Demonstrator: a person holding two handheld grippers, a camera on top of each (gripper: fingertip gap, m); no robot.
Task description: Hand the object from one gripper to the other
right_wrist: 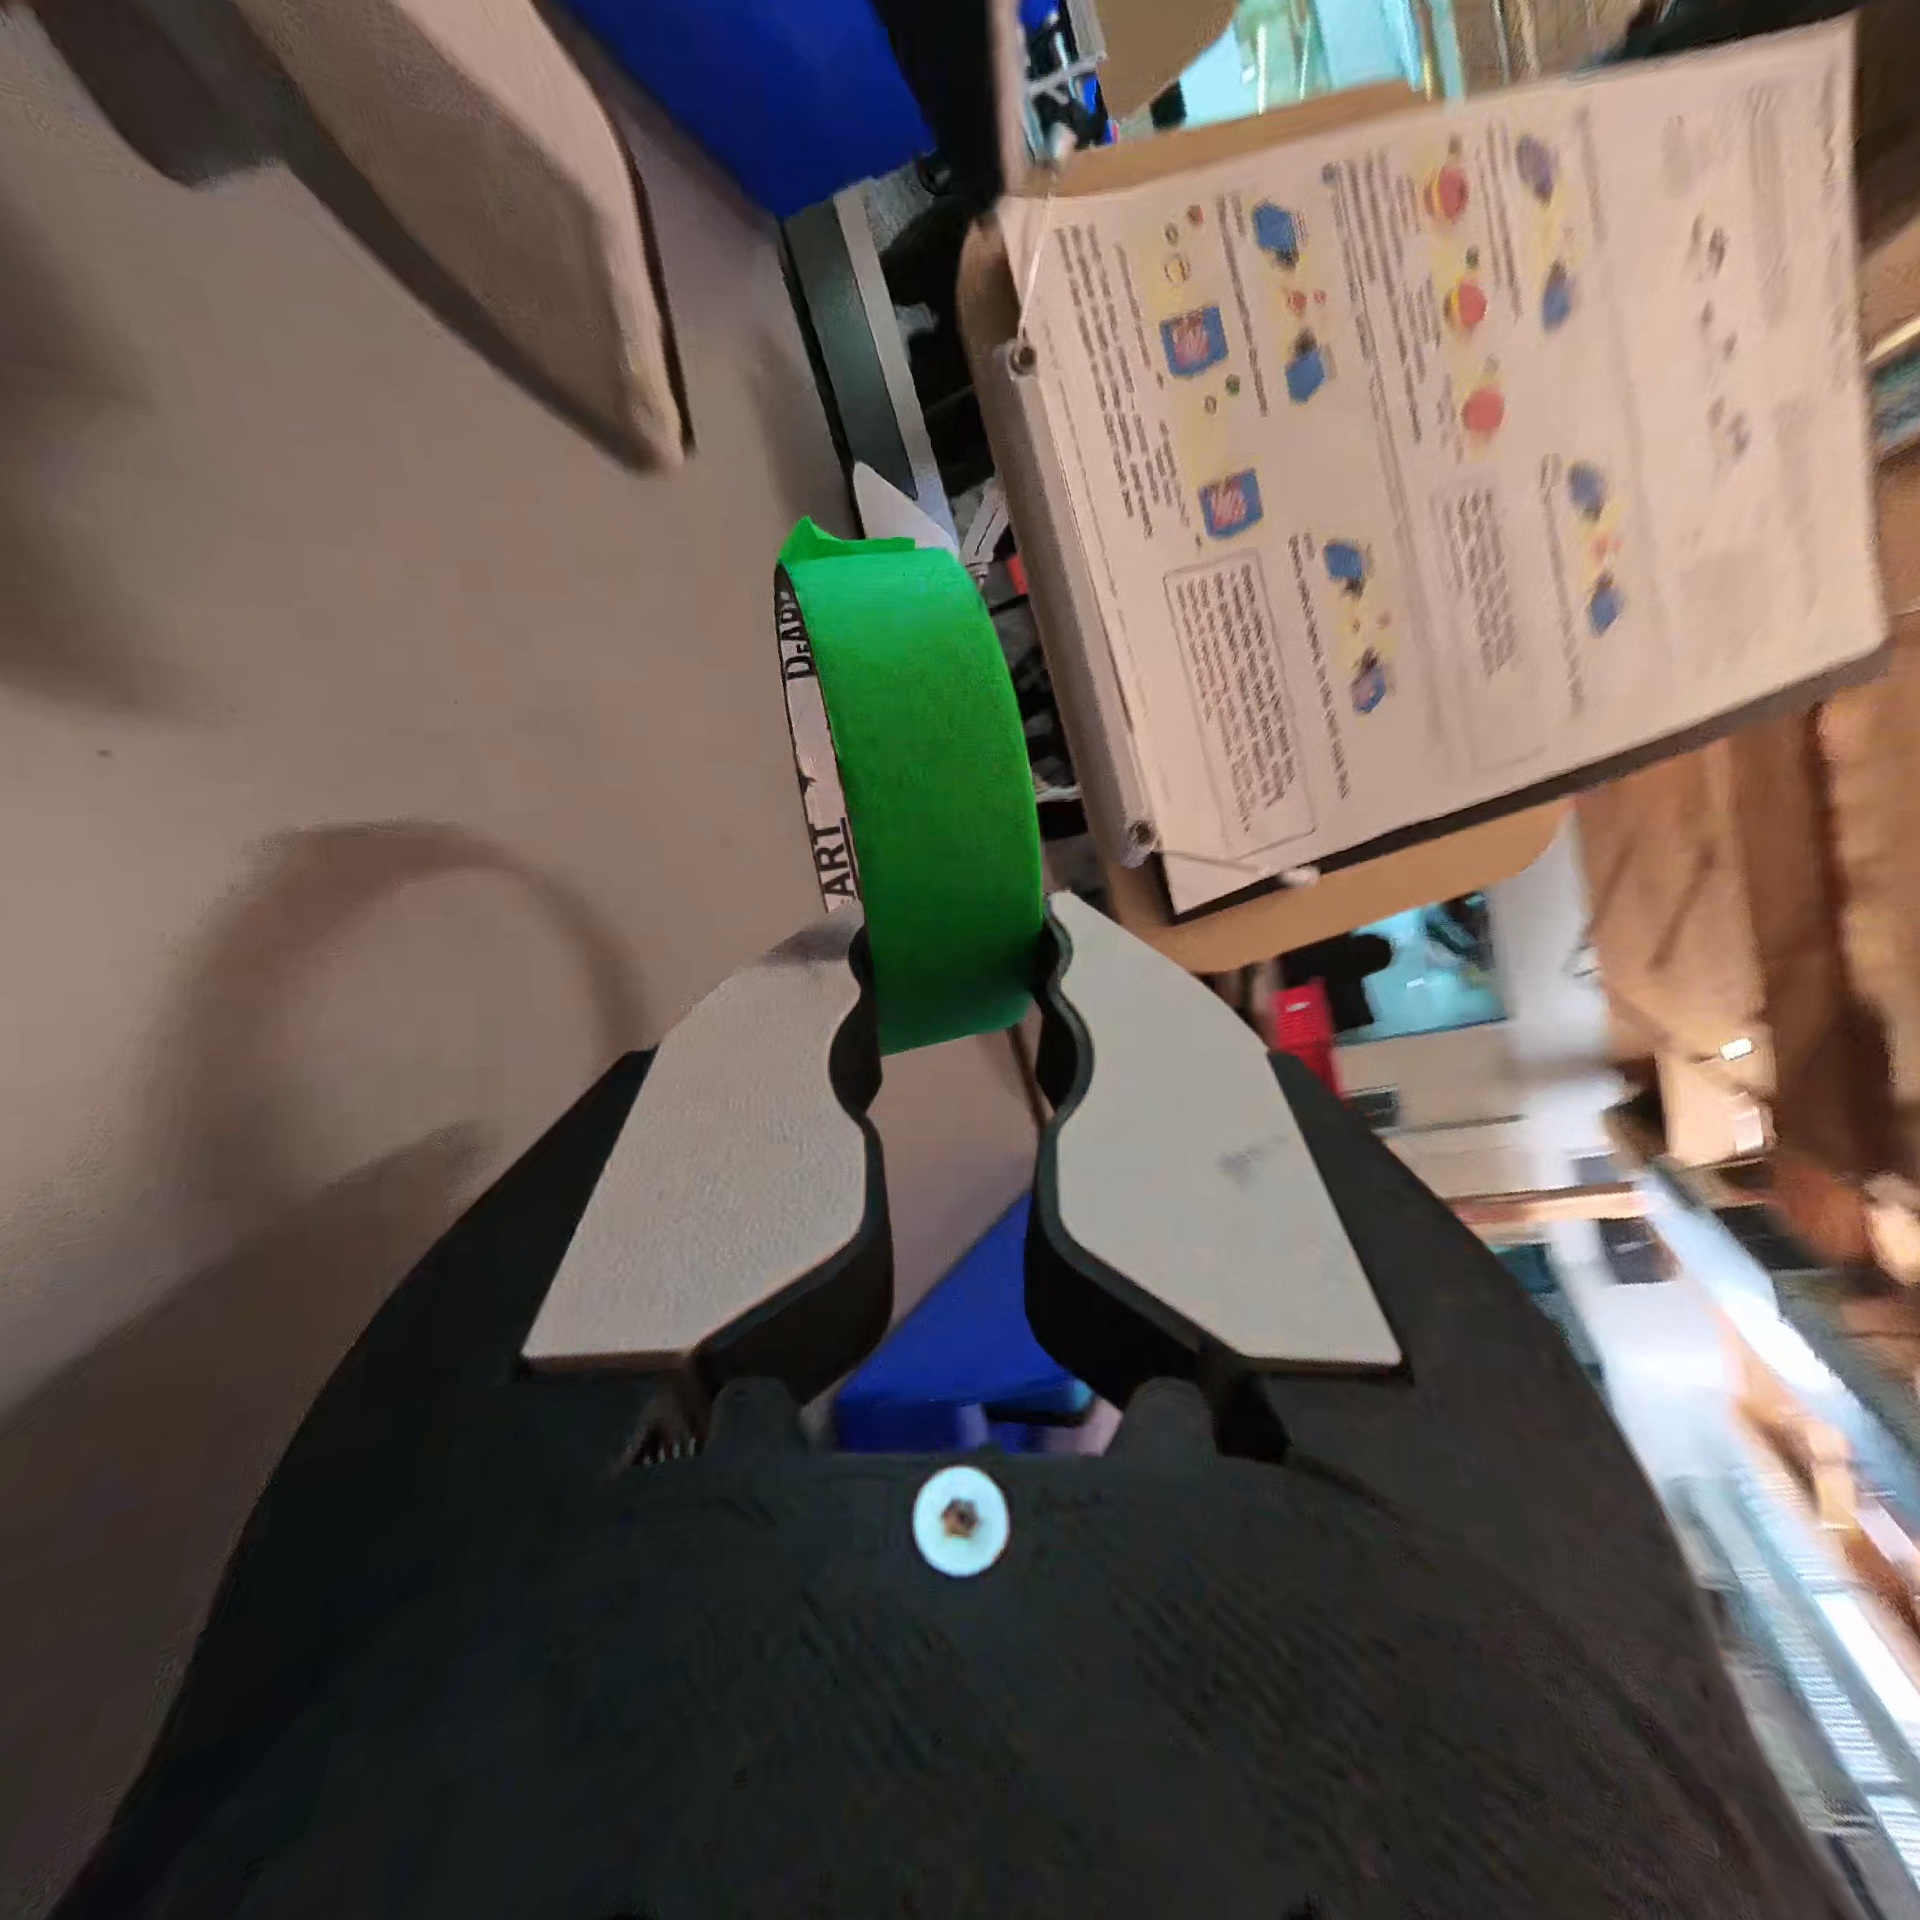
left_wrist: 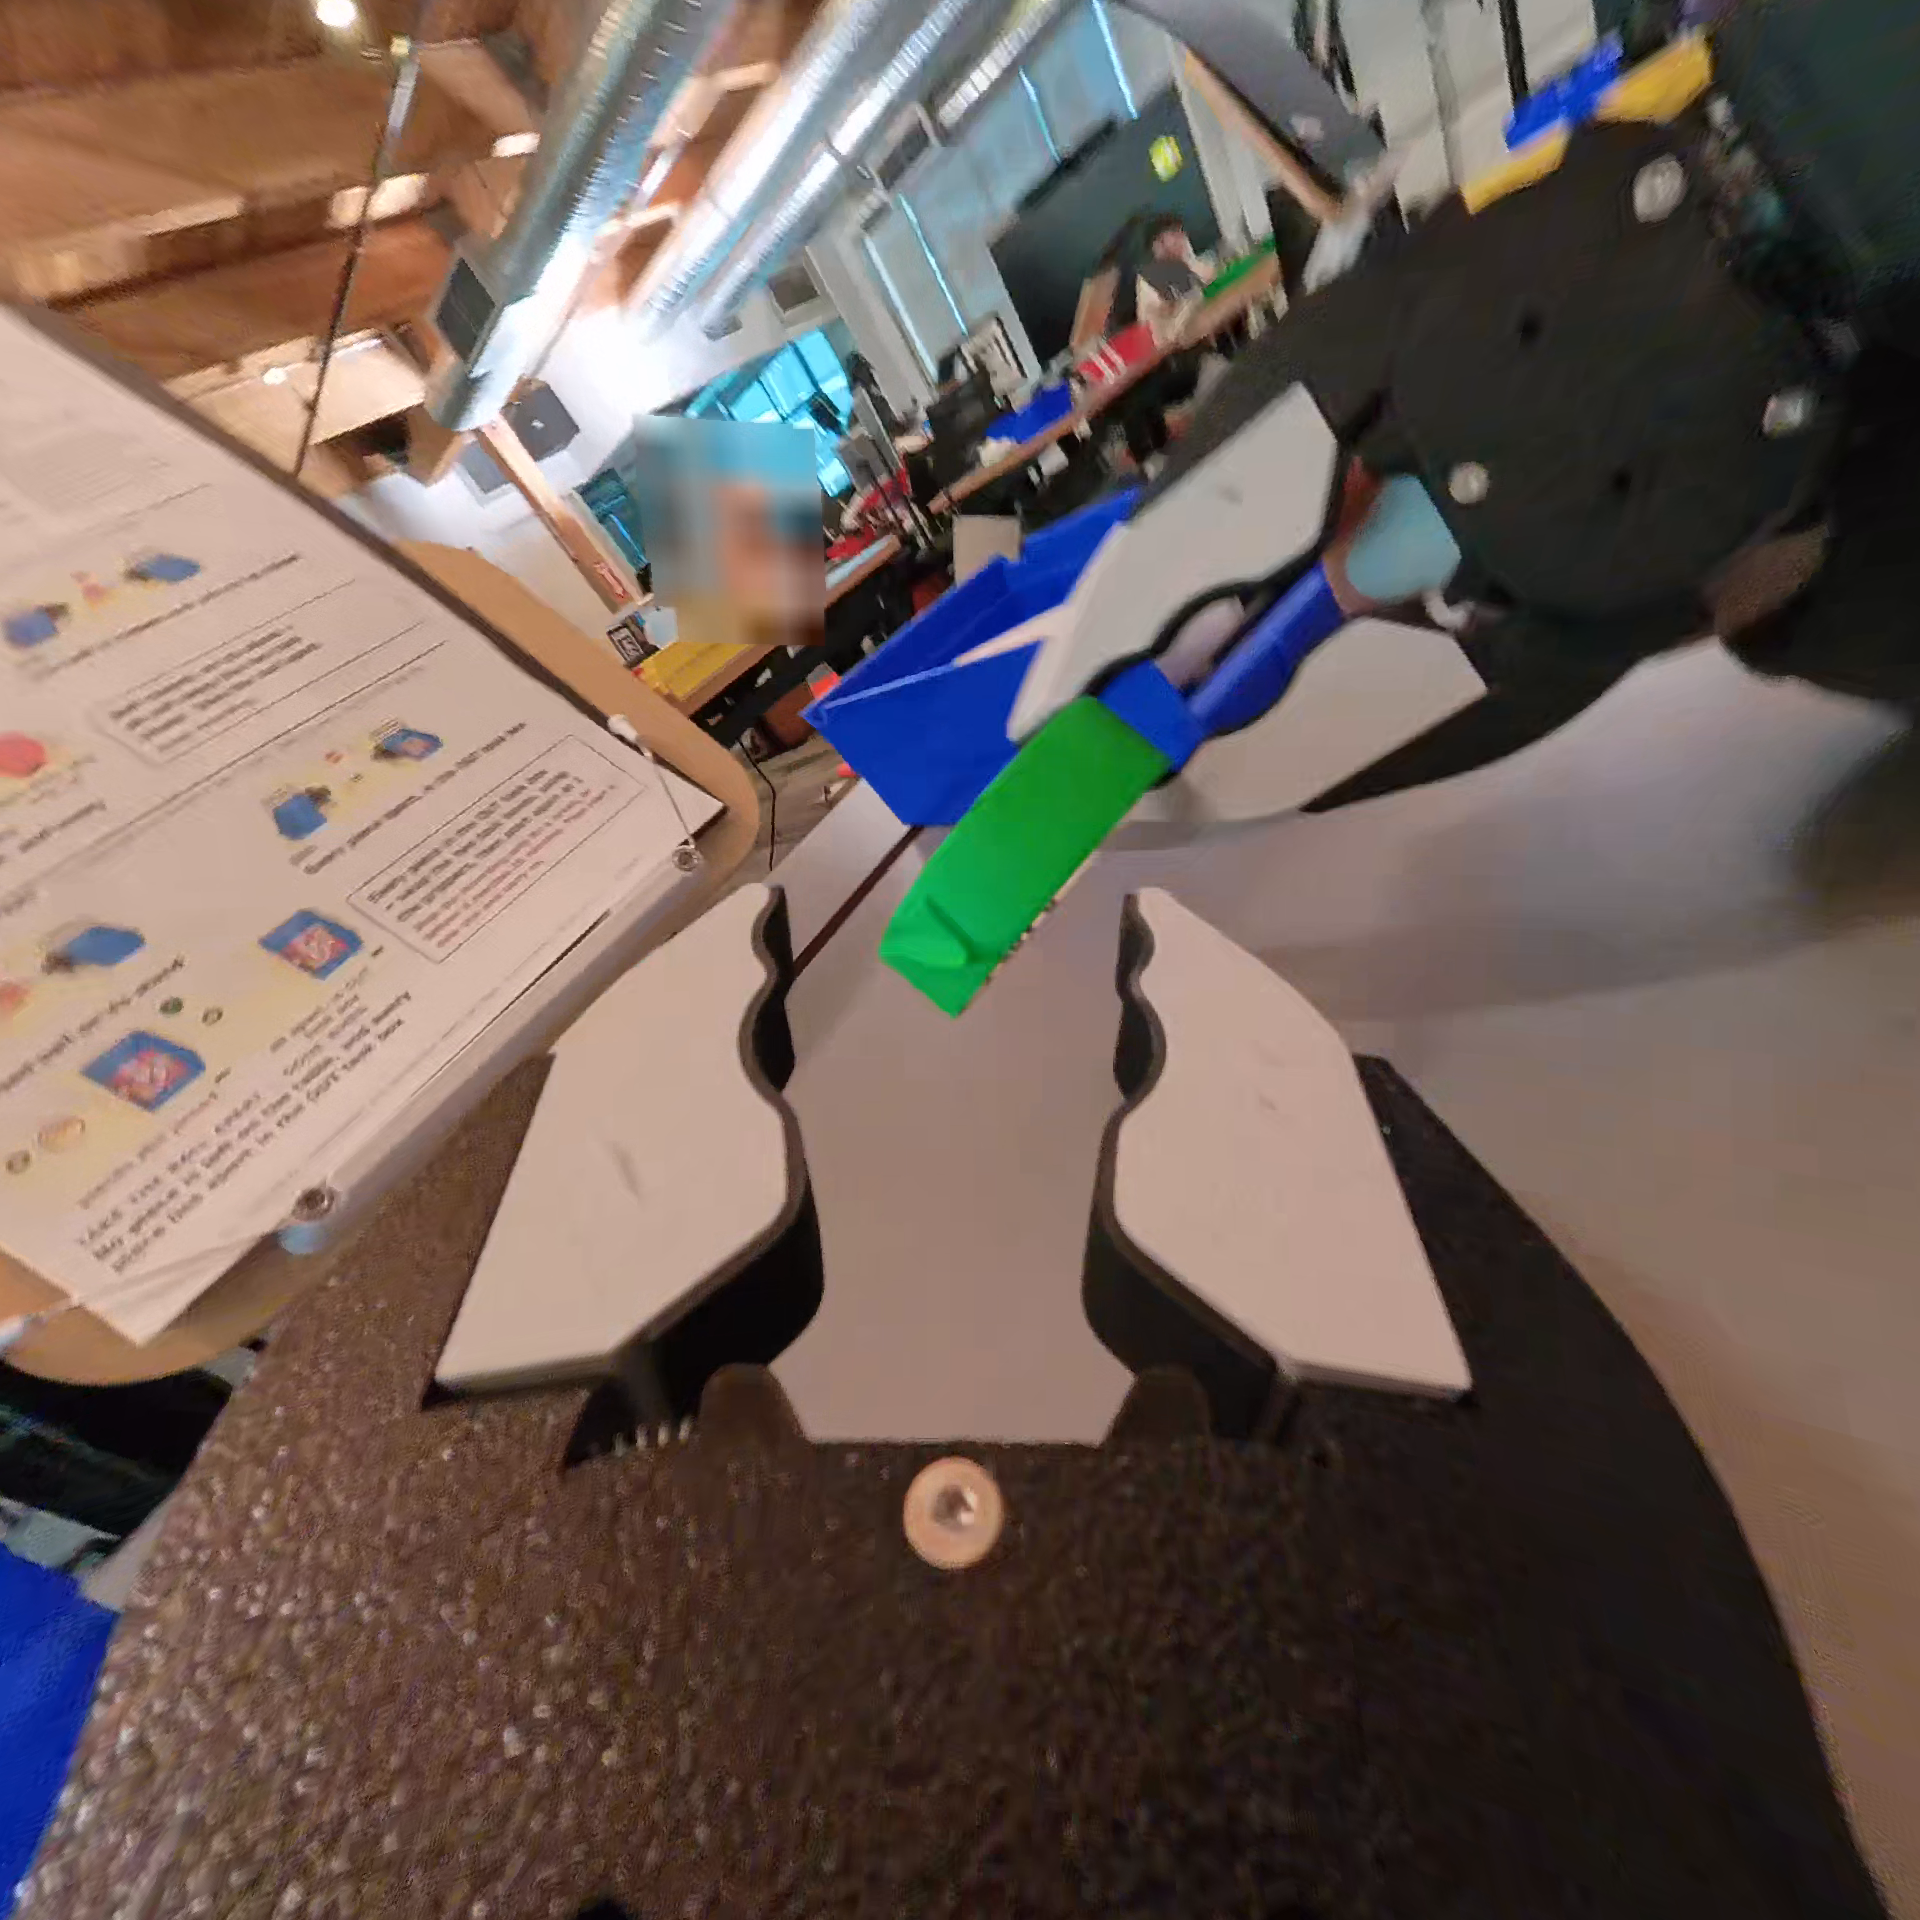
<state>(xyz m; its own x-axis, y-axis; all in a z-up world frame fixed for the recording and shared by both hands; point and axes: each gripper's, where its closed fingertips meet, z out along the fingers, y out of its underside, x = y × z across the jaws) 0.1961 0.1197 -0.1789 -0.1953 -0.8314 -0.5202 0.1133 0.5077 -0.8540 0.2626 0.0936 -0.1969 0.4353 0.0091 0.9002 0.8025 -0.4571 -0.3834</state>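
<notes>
Right tongs (right_wrist: 951,982) pinching a roll of green masking tape (right_wrist: 925,790) at its near edge, holding it above the grey bench (right_wrist: 312,675). Left tongs (left_wrist: 951,935) standing spread, gripping nothing, pointing at the roll's free end (left_wrist: 997,883) just ahead of the tips. Blue bin (left_wrist: 925,717) sitting on the bench behind the tape. Printed instruction sheet on a board (left_wrist: 260,831) leaning at the left.

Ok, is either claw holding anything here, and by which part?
The right claw grips the green tape roll across its width at the near edge. The left claw is open and empty, just short of the roll.
</notes>
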